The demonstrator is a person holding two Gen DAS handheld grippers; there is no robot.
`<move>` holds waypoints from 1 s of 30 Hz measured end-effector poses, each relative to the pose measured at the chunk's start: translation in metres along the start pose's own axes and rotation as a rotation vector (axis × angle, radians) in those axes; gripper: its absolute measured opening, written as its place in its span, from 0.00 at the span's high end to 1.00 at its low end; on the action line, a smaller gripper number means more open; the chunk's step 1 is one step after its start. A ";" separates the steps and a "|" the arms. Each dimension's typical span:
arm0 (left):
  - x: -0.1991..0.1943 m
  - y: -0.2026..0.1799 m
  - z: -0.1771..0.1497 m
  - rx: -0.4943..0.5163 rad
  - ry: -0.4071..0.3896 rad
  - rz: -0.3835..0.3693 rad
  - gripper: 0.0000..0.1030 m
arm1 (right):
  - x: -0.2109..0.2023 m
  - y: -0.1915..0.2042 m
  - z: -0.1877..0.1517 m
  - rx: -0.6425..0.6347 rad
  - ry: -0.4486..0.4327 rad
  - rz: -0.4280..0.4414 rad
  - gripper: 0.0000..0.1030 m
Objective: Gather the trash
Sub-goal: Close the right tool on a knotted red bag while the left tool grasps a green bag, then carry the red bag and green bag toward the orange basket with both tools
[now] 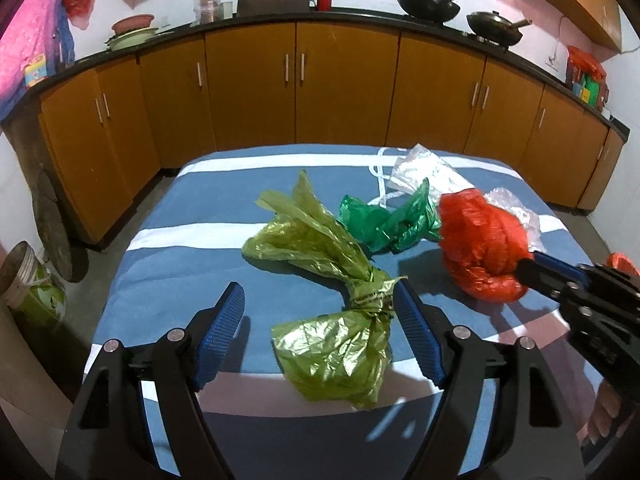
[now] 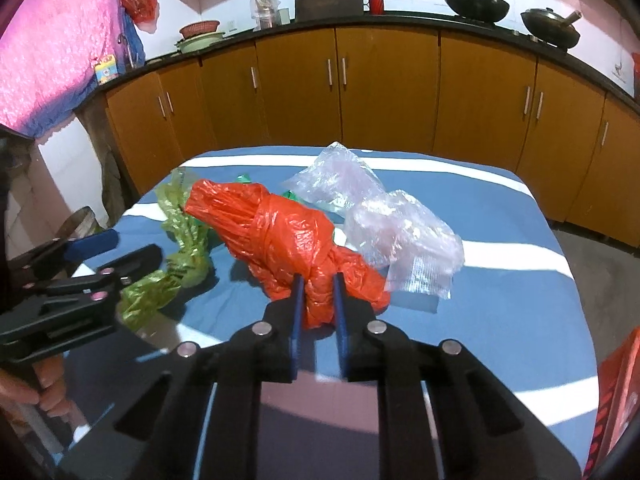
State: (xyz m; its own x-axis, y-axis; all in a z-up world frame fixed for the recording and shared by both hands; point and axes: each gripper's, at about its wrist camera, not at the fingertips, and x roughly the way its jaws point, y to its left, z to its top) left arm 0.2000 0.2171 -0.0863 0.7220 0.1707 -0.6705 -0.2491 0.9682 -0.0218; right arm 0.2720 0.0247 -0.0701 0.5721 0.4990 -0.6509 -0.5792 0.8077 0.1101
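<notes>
Right hand-held gripper (image 2: 317, 292) is clamped on the red bag (image 2: 280, 232) at frame centre; left hand-held gripper (image 1: 320, 304) gapes wide, straddling the olive bag (image 1: 332, 300) on the bench (image 1: 180, 240)

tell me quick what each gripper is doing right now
Left gripper: open, fingers either side of the olive green bag, not gripping.
Right gripper: shut on the red bag.
</notes>
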 end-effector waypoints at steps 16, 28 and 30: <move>0.026 -0.018 -0.010 0.033 0.150 -0.007 0.71 | -0.047 -0.027 -0.011 0.095 -0.067 -0.037 0.86; -0.004 -0.017 -0.006 0.017 0.060 -0.021 0.93 | -0.070 -0.051 -0.018 0.140 -0.090 -0.073 0.85; -0.012 -0.020 -0.003 0.014 0.040 -0.026 0.93 | -0.074 -0.055 -0.021 0.149 -0.095 -0.082 0.85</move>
State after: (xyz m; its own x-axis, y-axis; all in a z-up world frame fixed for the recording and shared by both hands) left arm 0.1941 0.1952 -0.0803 0.7017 0.1381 -0.6990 -0.2209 0.9748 -0.0293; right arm 0.2494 -0.0634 -0.0431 0.6702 0.4508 -0.5896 -0.4395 0.8812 0.1741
